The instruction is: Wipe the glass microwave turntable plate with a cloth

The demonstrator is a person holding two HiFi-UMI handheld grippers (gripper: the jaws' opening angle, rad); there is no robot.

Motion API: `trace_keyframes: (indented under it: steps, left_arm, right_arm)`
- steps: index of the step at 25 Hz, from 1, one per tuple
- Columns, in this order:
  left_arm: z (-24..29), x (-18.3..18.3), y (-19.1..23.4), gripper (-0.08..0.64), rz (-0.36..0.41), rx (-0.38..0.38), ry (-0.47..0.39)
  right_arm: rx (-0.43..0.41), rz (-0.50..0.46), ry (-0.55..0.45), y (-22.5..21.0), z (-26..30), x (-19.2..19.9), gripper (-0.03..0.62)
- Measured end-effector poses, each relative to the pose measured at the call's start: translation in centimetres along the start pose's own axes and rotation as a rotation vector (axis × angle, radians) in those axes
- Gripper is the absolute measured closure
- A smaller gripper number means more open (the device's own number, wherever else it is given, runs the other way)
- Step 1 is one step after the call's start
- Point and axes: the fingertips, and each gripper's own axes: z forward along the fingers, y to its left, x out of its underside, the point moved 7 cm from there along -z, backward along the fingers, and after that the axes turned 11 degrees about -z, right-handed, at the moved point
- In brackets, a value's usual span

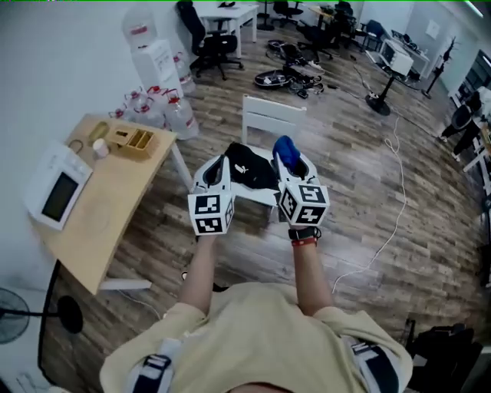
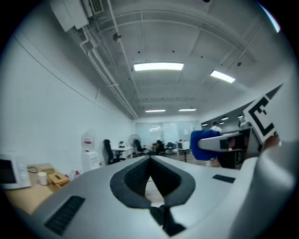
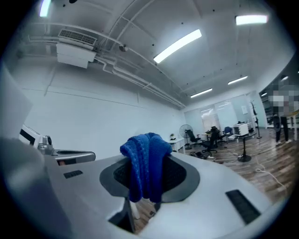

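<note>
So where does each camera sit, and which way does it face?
Head view: on the person's head, steeply down at forearms, left tool and right tool.
Left gripper view: on the left tool, along its shut jaws toward a black office chair.
Right gripper view: on the right tool, along jaws gripping a blue knitted cloth.
Shared: all three show that cloth.

Floor (image 1: 360, 153) laid in grey-brown wood planks; a white cable (image 1: 395, 219) is trailed across it. A white wall (image 1: 61, 61) is noted at left, with 1 water dispenser (image 1: 157, 61) stood against it and several water bottles (image 1: 180, 115) grouped at its foot. A light wooden table (image 1: 115, 215) is set near that wall, 1 white chair (image 1: 270, 115) just beyond. A desk (image 1: 230, 11) and black office chairs (image 1: 207, 38) are seen farther back. Rectangular ceiling light panels (image 2: 158, 66) are lit; pipes (image 2: 105, 70) are run along the ceiling; an air-conditioning unit (image 3: 74, 51) is mounted high.
</note>
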Motion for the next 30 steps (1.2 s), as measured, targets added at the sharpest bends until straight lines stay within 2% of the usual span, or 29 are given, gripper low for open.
trace_keyframes:
  steps: [2, 7, 10, 16, 24, 30]
  left_arm:
    - [-1.8, -0.6, 3.9, 0.541, 0.017, -0.113, -0.008]
    - [-7.8, -1.7, 13.1, 0.541, -0.007, -0.340, -0.028]
    - [-11.3, -2.3, 18.2, 0.541, -0.015, -0.451, -0.044]
    - [-18.4, -3.0, 28.5, 0.541, -0.032, -0.648, -0.079]
    - [-26.2, -4.2, 38.3, 0.541, -0.054, -0.820, -0.104]
    - [-31.2, -5.1, 44.1, 0.541, -0.073, -0.899, -0.127]
  right_arm:
    - [-0.095, 0.003, -0.007, 3.7, 2.8, -0.5, 0.465]
    - [-0.329, -0.018, -0.004, 14.0, 8.6, -0.9, 0.463]
    - [-0.443, 0.000, -0.010, 20.0, 11.7, -1.0, 0.459]
    - [-0.648, -0.029, -0.007, 33.4, 16.7, -1.3, 0.456]
    - [-0.858, -0.034, -0.018, 48.7, 20.0, -2.6, 0.456]
    - [-0.958, -0.037, -0.018, 57.7, 21.1, -3.5, 0.457]
